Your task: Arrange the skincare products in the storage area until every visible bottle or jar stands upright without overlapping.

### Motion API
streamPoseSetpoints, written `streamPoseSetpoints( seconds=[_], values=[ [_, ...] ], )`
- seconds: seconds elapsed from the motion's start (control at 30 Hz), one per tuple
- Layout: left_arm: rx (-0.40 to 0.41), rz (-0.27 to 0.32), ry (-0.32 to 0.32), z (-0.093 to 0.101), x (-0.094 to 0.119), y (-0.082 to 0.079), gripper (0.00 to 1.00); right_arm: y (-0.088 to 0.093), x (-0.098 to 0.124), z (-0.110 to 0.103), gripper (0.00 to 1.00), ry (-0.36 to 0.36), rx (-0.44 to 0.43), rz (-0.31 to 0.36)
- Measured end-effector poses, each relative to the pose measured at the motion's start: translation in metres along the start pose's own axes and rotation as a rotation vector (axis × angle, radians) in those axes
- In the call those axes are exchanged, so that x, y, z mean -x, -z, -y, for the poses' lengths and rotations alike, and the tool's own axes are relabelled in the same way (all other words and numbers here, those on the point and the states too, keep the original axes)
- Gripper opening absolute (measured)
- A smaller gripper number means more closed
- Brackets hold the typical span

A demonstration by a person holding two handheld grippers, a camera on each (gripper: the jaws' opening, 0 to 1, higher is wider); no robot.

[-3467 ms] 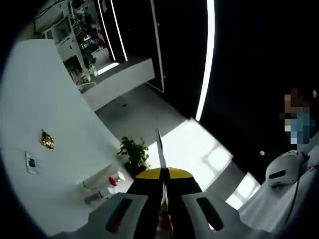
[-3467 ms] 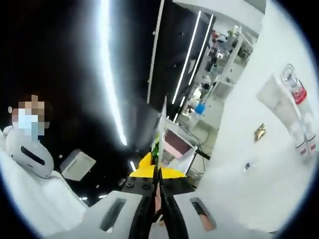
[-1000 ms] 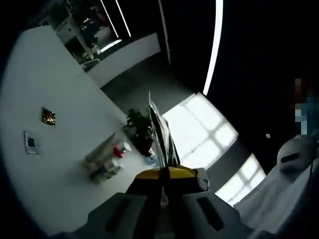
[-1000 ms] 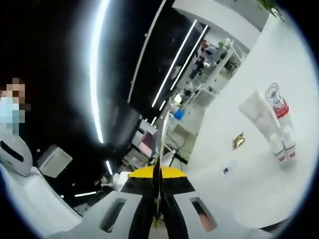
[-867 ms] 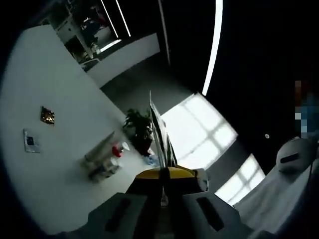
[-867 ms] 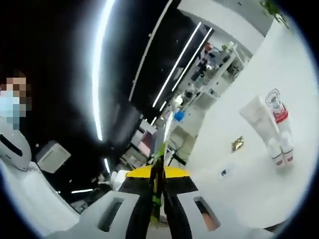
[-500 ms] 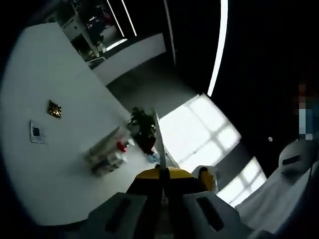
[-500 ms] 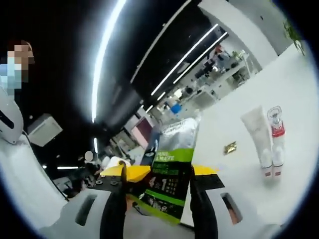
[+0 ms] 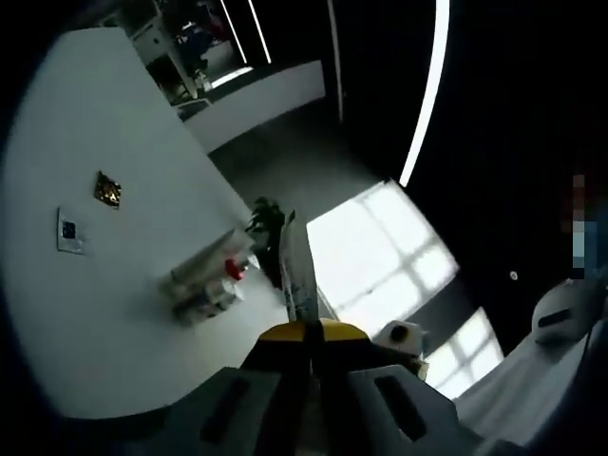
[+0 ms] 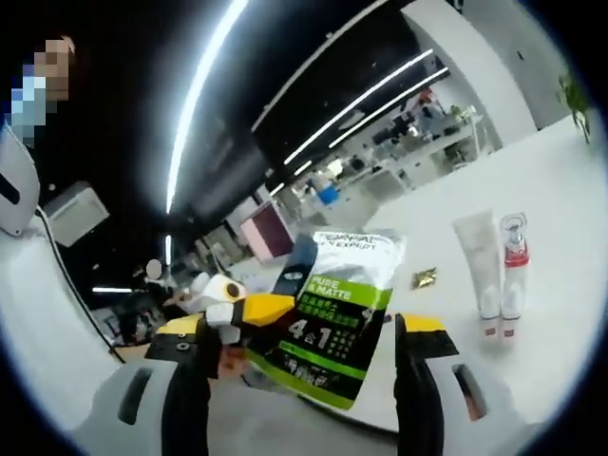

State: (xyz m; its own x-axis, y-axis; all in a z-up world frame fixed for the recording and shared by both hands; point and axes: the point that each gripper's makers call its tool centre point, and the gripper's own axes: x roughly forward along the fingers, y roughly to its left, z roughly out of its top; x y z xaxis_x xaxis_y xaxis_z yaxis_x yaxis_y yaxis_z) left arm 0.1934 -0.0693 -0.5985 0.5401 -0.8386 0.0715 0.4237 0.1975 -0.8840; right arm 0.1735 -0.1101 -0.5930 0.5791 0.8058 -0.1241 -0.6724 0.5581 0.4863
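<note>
Left tool [image 9: 306,332] is clenched on a green sachet [image 10: 337,318]; right tool [image 10: 304,370] is spread wide, released, around it. The skincare tubes [image 10: 494,271] stand together on the white bench [image 10: 560,323], touching (looks upright, hard to confirm). Sachet not placed yet. Dim room, strip lights overhead.

A white table [image 10: 532,313] carried the goods. In the right gripper view, a white tube [image 10: 478,261] and a red-collared bottle [image 10: 512,266] stood side by side at about three o'clock, with a small gold wrapper [image 10: 424,277] lying just beside them toward nine o'clock. In the left gripper view, a small white card [image 9: 70,231] lay at nine o'clock.
</note>
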Motion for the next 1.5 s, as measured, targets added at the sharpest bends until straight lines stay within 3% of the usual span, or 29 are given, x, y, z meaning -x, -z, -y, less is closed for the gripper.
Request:
streamPoseSetpoints(
  seconds=[0.2, 0.5, 0.83, 1.13, 1.5],
  values=[
    [0.024, 0.012, -0.016, -0.004, -0.003, 0.002, 0.0, 0.006, 0.002, 0.008, 0.99, 0.02, 0.045, -0.044],
    [0.062, 0.079, -0.095, -0.022, 0.0, -0.002, 0.0, 0.014, 0.008, 0.023, 1.0, 0.016, 0.085, -0.128],
    [0.091, 0.093, -0.169, -0.043, -0.009, -0.001, 0.0, 0.028, 0.027, 0.05, 1.0, 0.075, 0.172, -0.221],
    [0.102, 0.079, -0.212, -0.052, -0.017, 0.005, 0.0, 0.035, 0.033, 0.07, 1.0, 0.124, 0.152, -0.212],
    [0.118, 0.007, -0.281, -0.094, -0.038, 0.012, 0.0, 0.034, 0.039, 0.078, 0.99, 0.148, 0.117, -0.176]
  ],
)
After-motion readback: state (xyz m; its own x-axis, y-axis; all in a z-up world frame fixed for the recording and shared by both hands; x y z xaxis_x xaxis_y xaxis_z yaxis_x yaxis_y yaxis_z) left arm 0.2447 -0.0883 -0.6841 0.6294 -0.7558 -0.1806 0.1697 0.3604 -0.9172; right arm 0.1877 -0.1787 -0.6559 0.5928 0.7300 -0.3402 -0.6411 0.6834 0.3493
